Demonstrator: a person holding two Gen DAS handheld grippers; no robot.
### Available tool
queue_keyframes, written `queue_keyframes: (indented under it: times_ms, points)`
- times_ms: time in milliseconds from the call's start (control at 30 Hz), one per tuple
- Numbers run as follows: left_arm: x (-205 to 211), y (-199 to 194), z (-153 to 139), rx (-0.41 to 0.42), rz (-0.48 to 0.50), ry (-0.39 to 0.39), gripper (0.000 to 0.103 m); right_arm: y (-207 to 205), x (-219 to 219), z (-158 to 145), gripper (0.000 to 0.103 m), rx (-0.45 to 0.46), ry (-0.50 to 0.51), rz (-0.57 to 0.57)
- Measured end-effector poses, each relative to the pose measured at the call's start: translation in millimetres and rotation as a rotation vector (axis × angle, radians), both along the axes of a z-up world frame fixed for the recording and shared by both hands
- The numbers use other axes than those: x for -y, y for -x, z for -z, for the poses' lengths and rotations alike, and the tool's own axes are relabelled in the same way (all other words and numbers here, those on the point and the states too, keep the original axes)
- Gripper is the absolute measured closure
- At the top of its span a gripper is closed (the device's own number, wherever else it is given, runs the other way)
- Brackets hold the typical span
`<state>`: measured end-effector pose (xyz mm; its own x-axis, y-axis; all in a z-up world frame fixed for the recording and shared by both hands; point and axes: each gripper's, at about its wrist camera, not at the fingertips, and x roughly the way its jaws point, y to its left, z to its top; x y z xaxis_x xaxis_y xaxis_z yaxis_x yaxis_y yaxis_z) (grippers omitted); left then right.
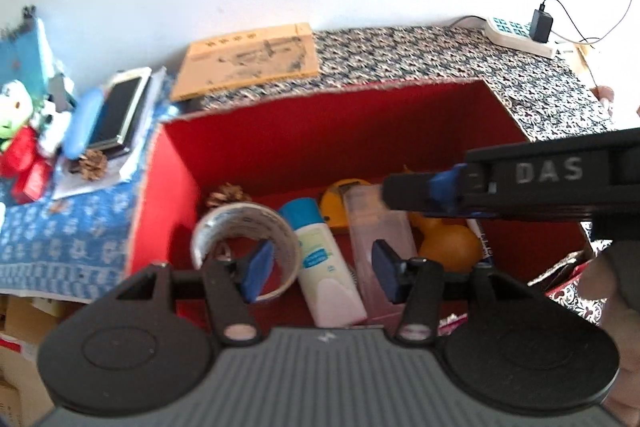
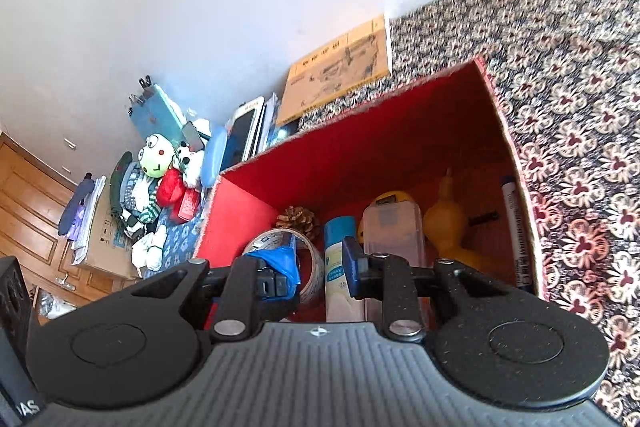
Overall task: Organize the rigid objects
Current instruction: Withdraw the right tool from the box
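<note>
- A red box (image 1: 304, 147) sits open-topped on a flower-patterned cloth (image 1: 440, 55), and the rigid objects lie side by side on its floor.
- Farthest left in the box, a roll of clear tape (image 1: 224, 227) stands on its edge, its hole facing the camera; a pine cone (image 1: 226, 195) lies just behind it.
- Next, a white bottle with a blue cap (image 1: 320, 259) lies flat, its long axis running front to back and its cap toward the box's far wall.
- Beside it, a clear rectangular case (image 1: 380, 227) lies the same way, partly over a yellow object (image 1: 334, 199).
- Further right, an orange gourd-shaped piece (image 1: 452, 243) points its narrow end toward the far wall, and a white marker (image 2: 516, 235) lies along the right wall.
- The left gripper (image 1: 324, 273) tilts down over the box, its jaws standing apart and holding nothing.
- The right gripper (image 2: 320, 265) angles down from the right side, its jaws apart with nothing clamped between them.
</note>
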<state>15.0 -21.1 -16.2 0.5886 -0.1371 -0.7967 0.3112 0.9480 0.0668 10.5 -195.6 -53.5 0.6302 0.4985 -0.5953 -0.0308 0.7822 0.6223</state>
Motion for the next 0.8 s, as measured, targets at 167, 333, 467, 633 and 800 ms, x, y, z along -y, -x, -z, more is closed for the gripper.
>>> queue_keyframes:
  times_ms: [167, 333, 467, 633, 800]
  points:
    - [-2, 14, -10, 0.027, -0.026, -0.023, 0.047, 19, 1, -11, 0.095, 0.036, 0.062, 0.036]
    - [3, 27, -17, 0.046, -0.043, -0.057, 0.044, 40, 13, -15, 0.095, 0.056, 0.094, 0.096]
    - [10, 37, -18, 0.045, -0.032, -0.067, 0.043, 54, 28, -16, 0.095, 0.046, 0.108, 0.142]
    - [25, 53, -19, 0.04, -0.029, -0.078, 0.04, 70, 45, -19, 0.095, 0.036, 0.158, 0.156]
    - [49, 69, -16, 0.033, -0.027, -0.092, 0.038, 89, 70, -19, 0.095, 0.025, 0.207, 0.157]
